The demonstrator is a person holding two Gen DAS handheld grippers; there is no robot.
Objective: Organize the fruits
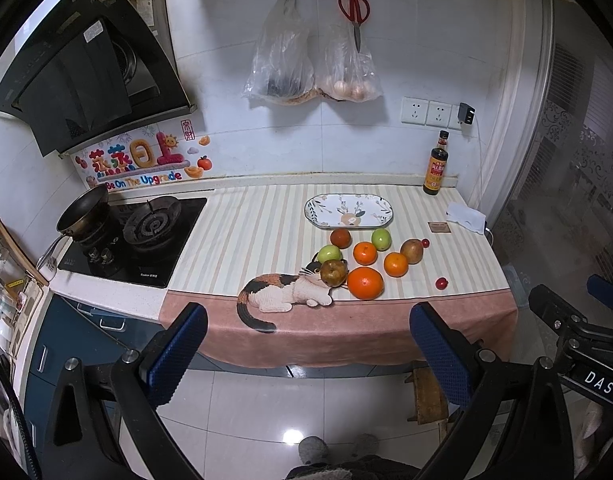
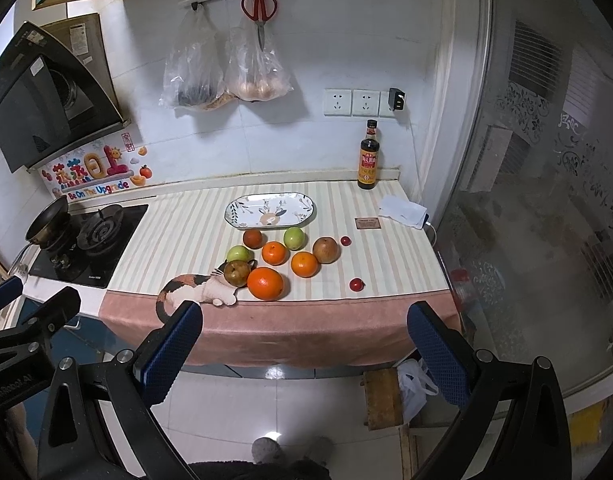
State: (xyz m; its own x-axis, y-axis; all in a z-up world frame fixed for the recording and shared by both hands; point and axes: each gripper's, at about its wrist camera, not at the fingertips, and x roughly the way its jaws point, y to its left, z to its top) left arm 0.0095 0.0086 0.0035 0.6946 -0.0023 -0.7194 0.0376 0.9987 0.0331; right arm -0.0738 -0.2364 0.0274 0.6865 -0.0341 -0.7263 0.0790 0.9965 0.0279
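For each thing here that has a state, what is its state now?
Left tool: open, empty.
Right tool: open, empty.
Deer-print plate: empty.
Large orange: on the cloth, not plated.
Vinegar bottle: upright, capped.
Red scissors: hanging, closed.
Frying pan: on the burner, empty.

Home kitchen, gas hob (image 1: 138, 236), range hood (image 1: 86, 64), tiled wall

Counter (image 1: 118, 300) (striped cloth (image 1: 246, 232)) bears plate (image 1: 348, 210), fruit (image 1: 365, 283).

even overhead light, glare on floor tiles (image 1: 294, 436); edges bowed, perhaps slightly soft.
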